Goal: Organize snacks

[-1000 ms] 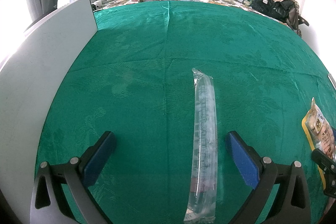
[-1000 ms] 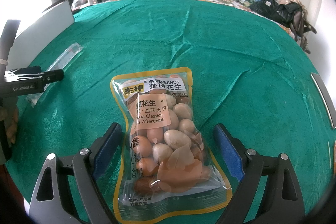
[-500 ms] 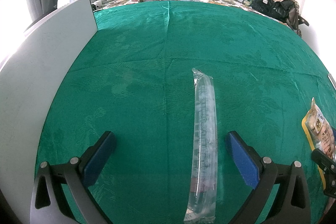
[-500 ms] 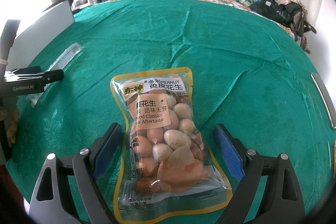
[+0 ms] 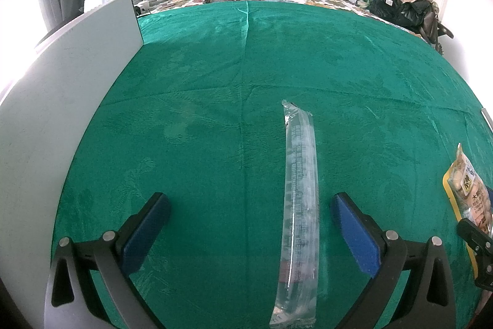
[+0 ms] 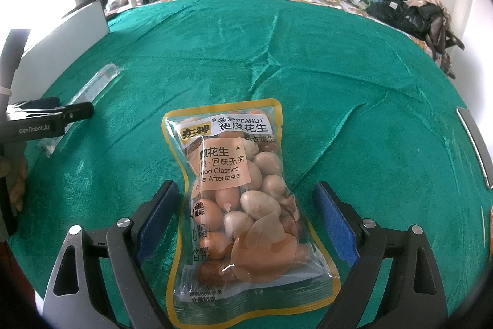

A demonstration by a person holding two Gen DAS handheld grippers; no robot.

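— Jaws on both sides stand wide apart and hold nothing: the right gripper (image 6: 246, 218) straddles the peanut bag (image 6: 243, 205), the left gripper (image 5: 249, 224) straddles the long clear packet (image 5: 299, 205).

— Where do the snacks lie?

— Both flat on the green bedspread (image 5: 246, 67), well apart; the packet sits nearer the left gripper's right finger than its left.

— So how far along?

— By my reading, barely begun: neither snack is lifted or grouped. Both grasps and the placing remain. A white board (image 5: 67, 82) stands at the left edge; whether it matters, I cannot tell.
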